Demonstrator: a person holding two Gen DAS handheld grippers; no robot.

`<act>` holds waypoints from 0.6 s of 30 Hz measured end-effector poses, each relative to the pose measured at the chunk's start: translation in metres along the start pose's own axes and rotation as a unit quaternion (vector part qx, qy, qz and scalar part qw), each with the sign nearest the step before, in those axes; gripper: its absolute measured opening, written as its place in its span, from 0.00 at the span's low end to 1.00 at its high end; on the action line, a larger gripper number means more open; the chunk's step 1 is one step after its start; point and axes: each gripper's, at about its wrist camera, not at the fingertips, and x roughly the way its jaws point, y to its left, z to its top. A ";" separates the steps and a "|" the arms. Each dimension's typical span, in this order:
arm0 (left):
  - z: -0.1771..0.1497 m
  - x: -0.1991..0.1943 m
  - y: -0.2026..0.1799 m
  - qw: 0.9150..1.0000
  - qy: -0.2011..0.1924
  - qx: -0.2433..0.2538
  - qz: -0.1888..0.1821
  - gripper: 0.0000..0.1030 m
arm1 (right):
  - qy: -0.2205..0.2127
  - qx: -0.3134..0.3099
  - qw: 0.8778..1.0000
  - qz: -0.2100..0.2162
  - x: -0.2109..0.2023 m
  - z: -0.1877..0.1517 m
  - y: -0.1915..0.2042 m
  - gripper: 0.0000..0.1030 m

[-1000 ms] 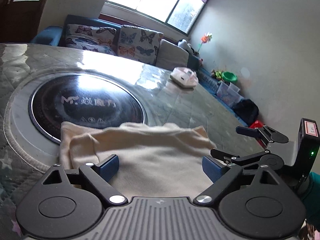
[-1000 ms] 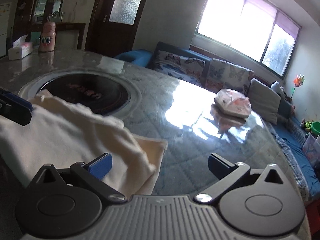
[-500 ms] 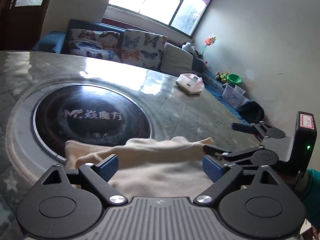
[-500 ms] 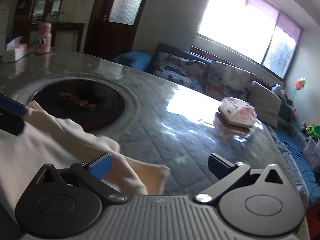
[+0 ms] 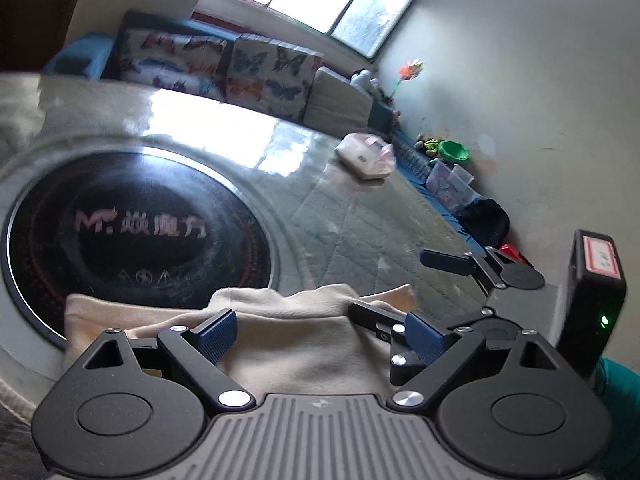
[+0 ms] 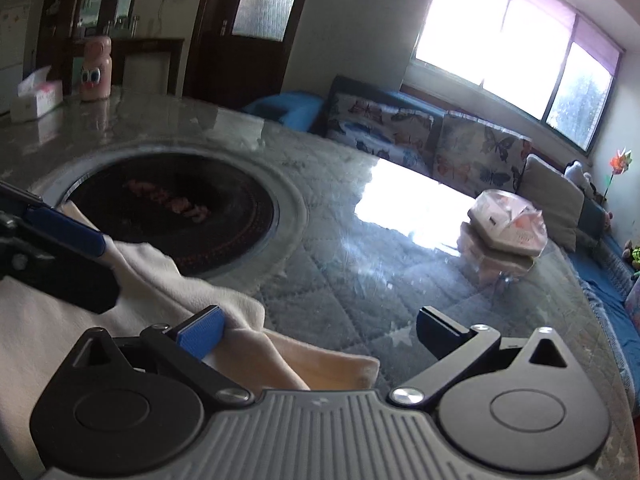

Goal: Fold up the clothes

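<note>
A cream garment (image 5: 280, 344) lies bunched at the near edge of the round glass-topped table, partly over the black centre disc (image 5: 132, 224). My left gripper (image 5: 320, 336) is open, its blue pads either side of the cloth and low over it. My right gripper (image 6: 316, 330) is open too; its left pad (image 6: 202, 330) touches a fold of the garment (image 6: 168, 280) and its right finger is over bare table. Each gripper shows in the other's view: the right one (image 5: 472, 276) beside the cloth's right corner, the left one (image 6: 60, 248) at the cloth's left.
A pink-and-white packet (image 6: 508, 216) lies on the far side of the table (image 6: 360, 264). A tissue box (image 6: 36, 96) and a pink bottle (image 6: 95, 68) stand at the far left edge. A sofa with butterfly cushions (image 5: 224, 60) runs behind the table.
Both grippers have pulled back toward the near edge and the garment has been drawn and bunched closer. More of the black disc now shows. Both grippers stay open.
</note>
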 end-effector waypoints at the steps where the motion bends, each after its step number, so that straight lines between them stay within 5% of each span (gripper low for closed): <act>1: 0.000 0.003 0.004 1.000 0.005 -0.009 -0.001 0.90 | 0.002 0.002 1.000 0.002 0.001 0.000 -0.001 1.00; 9: 0.004 -0.030 0.010 0.999 -0.029 -0.027 -0.003 0.97 | -0.026 0.001 1.000 0.006 -0.039 0.004 -0.007 1.00; 18: -0.005 -0.105 0.036 0.991 -0.072 -0.051 0.097 1.00 | -0.044 -0.051 0.994 0.083 -0.093 -0.011 0.046 1.00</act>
